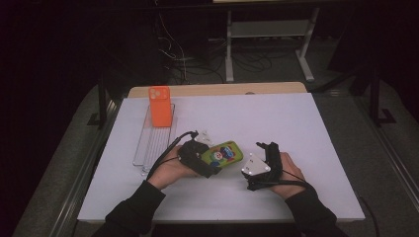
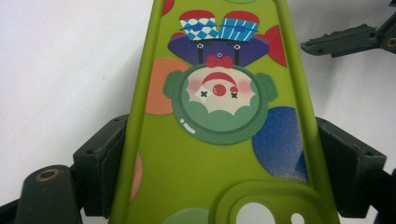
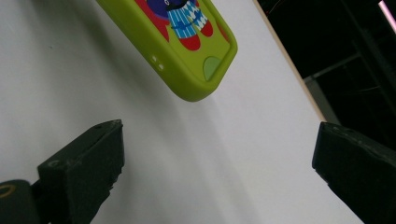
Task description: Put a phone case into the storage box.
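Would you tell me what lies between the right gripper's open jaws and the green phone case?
Nothing: in the right gripper view, only bare white table separates the right gripper from the green phone case.

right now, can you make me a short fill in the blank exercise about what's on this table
1. The left gripper has its fingers shut on a phone case whose main colour is ____.
2. The orange phone case stands upright in a clear ____.
3. The fingers of the right gripper are ____, with nothing between them.
4. The picture printed on the held case shows a ____.

Missing words: green; rack; open; clown
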Motion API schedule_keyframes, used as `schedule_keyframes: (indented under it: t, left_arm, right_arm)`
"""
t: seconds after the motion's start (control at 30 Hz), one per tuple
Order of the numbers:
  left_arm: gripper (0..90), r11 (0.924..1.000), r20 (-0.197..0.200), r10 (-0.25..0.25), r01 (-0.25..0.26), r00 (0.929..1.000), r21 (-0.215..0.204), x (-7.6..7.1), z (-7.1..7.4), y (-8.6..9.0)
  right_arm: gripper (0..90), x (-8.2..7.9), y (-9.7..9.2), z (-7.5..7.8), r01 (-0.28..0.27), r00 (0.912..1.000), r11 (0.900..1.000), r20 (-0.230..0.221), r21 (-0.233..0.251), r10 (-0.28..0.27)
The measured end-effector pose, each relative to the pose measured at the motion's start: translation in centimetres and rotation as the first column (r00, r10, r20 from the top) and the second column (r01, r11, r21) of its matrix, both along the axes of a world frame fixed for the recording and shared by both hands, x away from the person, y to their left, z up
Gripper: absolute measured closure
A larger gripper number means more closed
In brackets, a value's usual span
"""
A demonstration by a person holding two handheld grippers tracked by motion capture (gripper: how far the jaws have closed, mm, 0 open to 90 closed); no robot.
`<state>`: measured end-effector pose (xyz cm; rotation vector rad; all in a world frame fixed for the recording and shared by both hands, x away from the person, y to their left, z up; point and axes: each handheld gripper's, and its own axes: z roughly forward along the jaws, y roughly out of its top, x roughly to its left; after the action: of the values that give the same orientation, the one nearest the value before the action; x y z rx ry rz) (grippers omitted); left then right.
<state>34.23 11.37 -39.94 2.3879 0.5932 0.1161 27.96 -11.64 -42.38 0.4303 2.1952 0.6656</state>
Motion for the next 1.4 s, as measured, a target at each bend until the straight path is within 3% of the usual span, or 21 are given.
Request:
schedule_keyframes:
  t: [0.23, 0.37, 0.4, 0.43, 0.47, 0.5, 0.57, 0.6, 0.73, 0.83, 0.93, 1.07, 1.1, 1.13, 1.3, 1.33, 1.4]
  left_arm:
    - [15.0, 1.0000, -0.009, 0.001, -0.001, 1.0000, -0.003, 0.0, 0.0, 0.1]
    - [15.0, 0.9999, -0.017, 0.013, -0.013, 0.9998, -0.010, 0.0, -0.1, 0.0]
    - [15.0, 0.9999, -0.016, 0.013, -0.013, 0.9998, -0.009, 0.0, -0.1, 0.0]
    - [15.0, 0.9999, -0.016, 0.012, -0.013, 0.9998, -0.009, 0.0, -0.1, 0.0]
    - [15.0, 0.9999, -0.014, 0.010, -0.010, 0.9999, -0.008, 0.0, -0.1, 0.1]
    - [15.0, 0.9999, -0.013, 0.009, -0.009, 0.9999, -0.008, 0.0, -0.1, 0.1]
    - [15.0, 1.0000, -0.011, -0.003, 0.003, 0.9999, 0.008, 0.1, 0.0, 0.1]
    - [15.0, 1.0000, -0.013, 0.001, 0.000, 0.9999, 0.006, 0.1, 0.0, 0.1]
    - [15.0, 0.9998, -0.023, 0.014, -0.015, 0.9996, -0.010, 0.0, 0.0, 0.0]
    - [15.0, 0.9999, -0.023, 0.010, -0.010, 0.9997, -0.009, 0.0, 0.0, 0.0]
    - [15.0, 1.0000, -0.024, -0.008, 0.008, 0.9997, 0.005, 0.1, 0.1, 0.1]
    - [15.0, 1.0000, -0.027, -0.001, 0.001, 0.9996, -0.006, 0.0, 0.1, 0.1]
    - [15.0, 0.9996, -0.030, 0.011, -0.012, 0.9995, -0.024, -0.1, 0.0, -0.1]
    - [15.0, 0.9997, -0.029, 0.008, -0.009, 0.9995, -0.023, -0.1, 0.0, -0.1]
    - [15.1, 0.9999, -0.028, -0.007, 0.007, 0.9996, -0.010, -0.1, 0.1, -0.1]
    - [15.0, 0.9999, -0.030, -0.004, 0.004, 0.9995, -0.017, -0.1, 0.0, -0.2]
    - [15.0, 0.9997, -0.032, 0.001, -0.002, 0.9995, -0.025, -0.2, 0.0, -0.3]
  right_arm:
    - [1.6, -0.4, 0.4, -0.1, -0.015, 0.9962, 0.9988, 0.085, -0.047, 0.019]
    - [1.4, -0.6, 0.6, -0.1, -0.030, 0.9873, 0.9940, 0.152, -0.105, 0.045]
    - [1.5, -0.6, 0.6, -0.1, -0.036, 0.9831, 0.9913, 0.174, -0.126, 0.058]
    - [1.5, -0.7, 0.6, 0.0, -0.048, 0.9771, 0.9829, 0.196, -0.178, 0.083]
    - [1.5, -0.7, 0.6, 0.0, -0.047, 0.9752, 0.9821, 0.204, -0.182, 0.085]
    - [1.5, -0.9, 0.8, -0.1, -0.035, 0.9733, 0.9874, 0.219, -0.154, 0.068]
    - [1.4, -1.0, 1.0, -0.4, -0.033, 0.9668, 0.9820, 0.243, -0.186, 0.078]
    - [1.4, -1.0, 1.1, -0.4, -0.037, 0.9596, 0.9776, 0.266, -0.207, 0.092]
    - [1.4, -1.2, 1.4, -0.7, -0.040, 0.9458, 0.9627, 0.301, -0.268, 0.123]
    - [1.4, -1.3, 1.7, -0.7, -0.046, 0.9360, 0.9556, 0.322, -0.291, 0.143]
    - [1.6, -1.5, 2.0, -0.7, -0.040, 0.9294, 0.9551, 0.340, -0.293, 0.143]
    - [4.4, -1.6, 2.4, -0.8, -0.044, 0.9114, 0.9455, 0.375, -0.323, 0.170]
    - [4.8, -1.6, 2.4, -0.9, -0.040, 0.9102, 0.9456, 0.378, -0.323, 0.168]
    - [5.4, -1.8, 2.6, -1.2, -0.039, 0.9161, 0.9457, 0.366, -0.323, 0.163]
    - [11.8, -1.8, 3.3, -1.6, -0.051, 0.8961, 0.9292, 0.394, -0.366, 0.204]
    - [13.1, -1.8, 3.5, -1.6, -0.051, 0.8855, 0.9278, 0.413, -0.370, 0.213]
    - [15.4, -1.9, 3.9, -1.9, -0.040, 0.8776, 0.9221, 0.427, -0.385, 0.217]
